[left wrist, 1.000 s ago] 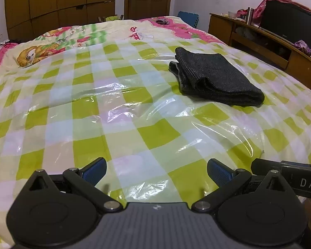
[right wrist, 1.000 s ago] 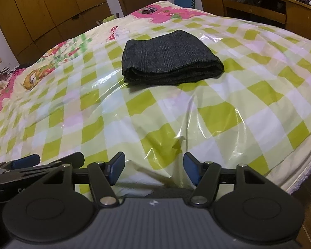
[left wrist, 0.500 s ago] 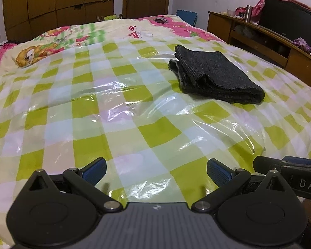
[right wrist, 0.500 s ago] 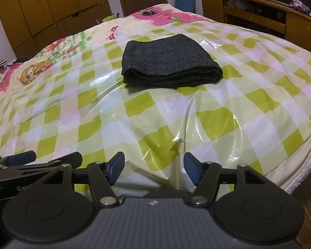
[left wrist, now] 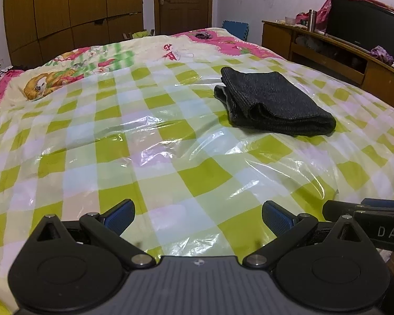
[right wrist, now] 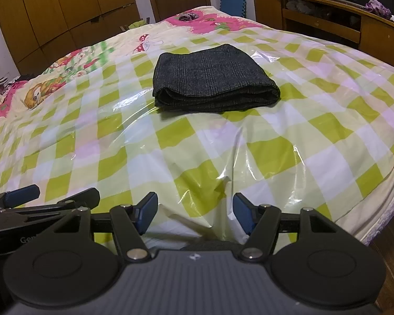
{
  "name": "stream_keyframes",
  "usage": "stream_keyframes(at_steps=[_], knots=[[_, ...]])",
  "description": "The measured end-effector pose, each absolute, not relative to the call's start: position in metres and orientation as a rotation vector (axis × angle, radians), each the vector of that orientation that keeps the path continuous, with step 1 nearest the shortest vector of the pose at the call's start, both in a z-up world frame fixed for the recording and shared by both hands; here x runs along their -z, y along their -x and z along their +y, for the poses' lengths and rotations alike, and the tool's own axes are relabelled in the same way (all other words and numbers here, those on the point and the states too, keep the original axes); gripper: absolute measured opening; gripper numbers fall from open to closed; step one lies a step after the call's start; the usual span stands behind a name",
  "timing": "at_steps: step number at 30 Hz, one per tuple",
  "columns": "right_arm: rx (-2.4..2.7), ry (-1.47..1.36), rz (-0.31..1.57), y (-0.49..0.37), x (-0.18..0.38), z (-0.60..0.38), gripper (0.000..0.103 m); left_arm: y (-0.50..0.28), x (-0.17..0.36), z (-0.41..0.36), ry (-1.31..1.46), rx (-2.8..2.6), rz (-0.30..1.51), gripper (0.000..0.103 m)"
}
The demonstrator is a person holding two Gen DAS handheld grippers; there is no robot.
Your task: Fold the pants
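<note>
Folded pants (right wrist: 212, 78) lie mid-bed, well apart from both spread, empty tools, left (left wrist: 198, 216) and right (right wrist: 195, 215).

place: home bedroom | evidence: bed (left wrist: 170, 157); wooden wardrobe (left wrist: 65, 13); door (left wrist: 183, 0); TV (left wrist: 362, 26) on sideboard (left wrist: 328, 50)

— What do those two handheld tools look like up close?

— The left gripper (left wrist: 198, 216) is matte black: two round discs, angled link arms with silver screws, a ribbed grey panel bearing a small white emblem, and blue ribbed pads (left wrist: 119, 216).

— And the other?

— The right gripper (right wrist: 194, 214) is the same build (blue pads, silver screws). White letters, "DAS", show on its side from the left camera.
</note>
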State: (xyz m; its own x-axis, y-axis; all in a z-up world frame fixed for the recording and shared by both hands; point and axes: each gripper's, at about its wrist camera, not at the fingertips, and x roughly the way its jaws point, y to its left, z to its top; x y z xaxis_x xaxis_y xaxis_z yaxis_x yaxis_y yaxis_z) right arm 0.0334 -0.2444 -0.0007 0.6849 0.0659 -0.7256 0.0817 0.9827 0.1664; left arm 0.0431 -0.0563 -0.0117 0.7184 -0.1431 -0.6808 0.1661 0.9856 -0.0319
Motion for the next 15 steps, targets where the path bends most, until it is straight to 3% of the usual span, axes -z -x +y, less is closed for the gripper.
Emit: stream_keyframes(at_steps=[15], knots=[[0.024, -0.177, 0.833, -0.0344, 0.0024, -0.2433, 0.065, -0.0426, 0.0129, -0.0576, -0.051, 0.166, 0.747, 0.103]])
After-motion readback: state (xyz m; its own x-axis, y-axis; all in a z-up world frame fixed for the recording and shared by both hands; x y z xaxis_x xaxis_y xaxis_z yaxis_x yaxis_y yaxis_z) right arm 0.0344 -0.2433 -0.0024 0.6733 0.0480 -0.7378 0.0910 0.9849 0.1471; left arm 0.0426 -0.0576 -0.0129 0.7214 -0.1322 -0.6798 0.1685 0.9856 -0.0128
